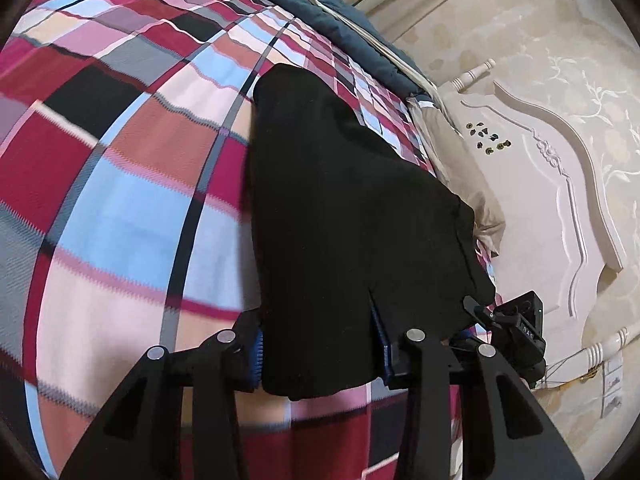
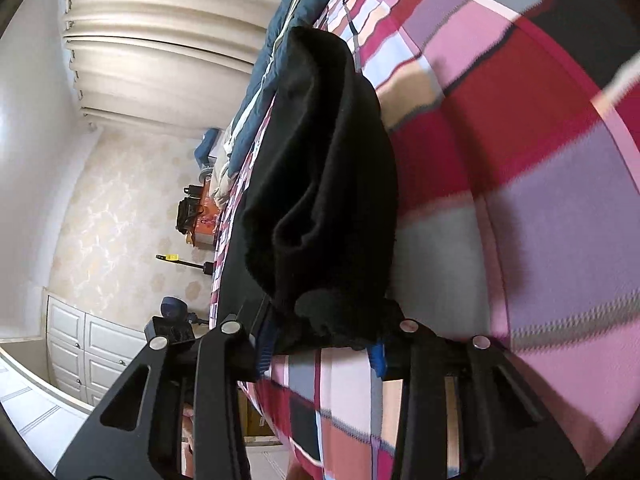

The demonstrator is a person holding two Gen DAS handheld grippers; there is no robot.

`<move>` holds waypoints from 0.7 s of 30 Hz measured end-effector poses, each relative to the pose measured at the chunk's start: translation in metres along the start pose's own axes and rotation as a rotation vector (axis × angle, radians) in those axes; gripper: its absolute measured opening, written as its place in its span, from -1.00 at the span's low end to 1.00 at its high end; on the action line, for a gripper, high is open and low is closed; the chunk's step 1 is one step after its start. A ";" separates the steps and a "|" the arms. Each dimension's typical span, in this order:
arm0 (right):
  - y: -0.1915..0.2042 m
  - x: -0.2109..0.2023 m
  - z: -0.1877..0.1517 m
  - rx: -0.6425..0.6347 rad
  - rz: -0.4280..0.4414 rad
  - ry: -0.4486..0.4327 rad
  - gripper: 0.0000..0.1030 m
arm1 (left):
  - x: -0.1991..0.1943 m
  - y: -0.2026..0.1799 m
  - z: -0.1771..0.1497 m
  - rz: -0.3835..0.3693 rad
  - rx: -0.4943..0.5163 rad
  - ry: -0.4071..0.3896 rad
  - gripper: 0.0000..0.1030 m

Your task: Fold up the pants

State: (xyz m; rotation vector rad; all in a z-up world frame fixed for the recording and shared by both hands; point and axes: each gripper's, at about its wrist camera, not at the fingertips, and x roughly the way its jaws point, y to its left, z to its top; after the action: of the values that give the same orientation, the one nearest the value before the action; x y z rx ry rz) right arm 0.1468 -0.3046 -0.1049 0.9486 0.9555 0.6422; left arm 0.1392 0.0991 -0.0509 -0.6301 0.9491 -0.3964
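Gripping the black pants (image 1: 344, 184) with the left gripper (image 1: 320, 354), blue pads (image 1: 256, 360) pressed on both sides of the fabric's near edge. Clamped likewise on the same garment by the right gripper (image 2: 320, 354), bunched dark cloth wedged between its blue pads (image 2: 264, 344). Stretching away from both tools across the plaid bedspread (image 1: 120, 208), lifted at the gripped edge, far end resting on the bed. Beyond, a dark blue quilt (image 1: 352, 28), a white carved headboard (image 1: 540, 200) and pale curtains (image 2: 160, 40).
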 end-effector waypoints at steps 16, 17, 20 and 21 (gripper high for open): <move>-0.001 0.003 0.004 0.009 0.004 -0.001 -0.30 | -0.008 0.000 -0.013 0.007 0.012 -0.001 -0.20; -0.001 0.002 0.004 0.010 0.005 0.000 -0.30 | -0.009 0.000 -0.014 0.007 0.011 0.001 -0.20; -0.002 0.000 0.002 0.012 0.008 0.003 -0.30 | -0.011 0.001 -0.016 0.007 0.008 0.004 -0.19; -0.002 0.001 0.002 0.013 0.009 0.004 -0.30 | -0.012 0.000 -0.018 0.007 0.008 0.005 -0.19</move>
State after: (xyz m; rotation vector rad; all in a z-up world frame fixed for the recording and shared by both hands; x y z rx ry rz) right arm 0.1491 -0.3061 -0.1068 0.9636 0.9602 0.6465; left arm 0.1180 0.1005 -0.0513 -0.6184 0.9533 -0.3958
